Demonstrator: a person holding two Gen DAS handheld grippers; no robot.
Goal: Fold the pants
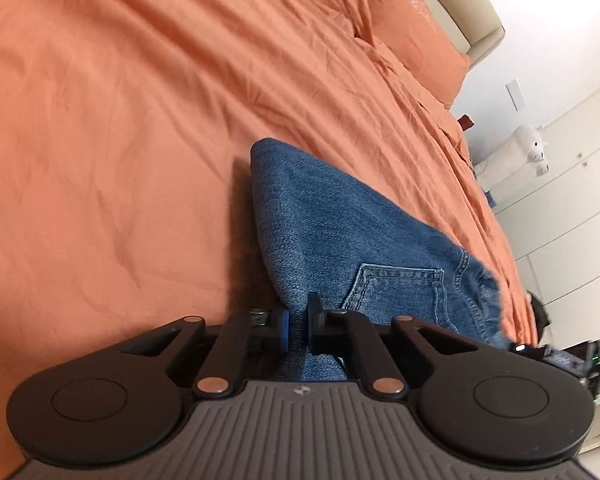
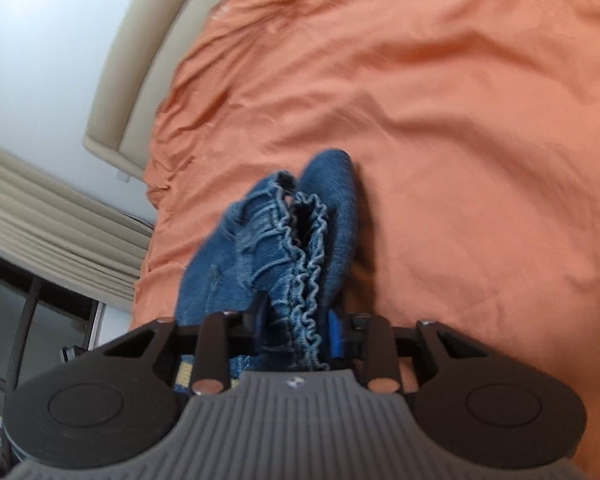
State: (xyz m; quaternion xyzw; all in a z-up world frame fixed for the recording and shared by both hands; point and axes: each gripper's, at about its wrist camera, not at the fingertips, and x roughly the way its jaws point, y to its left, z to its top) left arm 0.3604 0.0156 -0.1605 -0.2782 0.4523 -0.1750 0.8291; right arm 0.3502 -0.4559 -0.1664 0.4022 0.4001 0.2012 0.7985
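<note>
Left claw (image 1: 298, 320): its two black fingers with blue pads are drawn nearly together, pinching a fold of blue denim between them; the cloth runs down past the pads toward the grey ribbed body of the tool.
Pants (image 1: 340, 232): blue jeans, held by the left claw at a side edge. From the pinch the denim rises ahead of the fingers in a smooth folded sheet to a rounded corner, and spreads off to the right of the claw.
Back pocket (image 1: 396, 292): stitched patch pocket, just ahead and to the right of the left claw's right finger.
Right claw (image 2: 296, 328): jaws closed on a thick bunch of the pants (image 2: 284, 240); a blue pad shows on its right finger, pressed against the cloth.
Waistband (image 2: 304, 248): gathered, ruffled elastic edge, running straight ahead from between the right claw's fingers, with a dark opening between its two layers.
Pants in the right view: bunched denim lies ahead and to the left of the claw, a smoother rounded fold ahead and slightly right; the far end rests on the bed.
Bed (image 1: 120, 140): covered in a wrinkled orange sheet, lying ahead of and beside both claws, under the pants.
Pillow (image 1: 416, 36): orange, with pale embroidery, far ahead and to the right of the left claw, against a beige headboard (image 2: 148, 52).
Curtain (image 2: 52, 216): beige pleats, well to the left of the right claw.
Plush toy (image 1: 520, 152): white, far right of the left claw, beside white cabinet doors.
</note>
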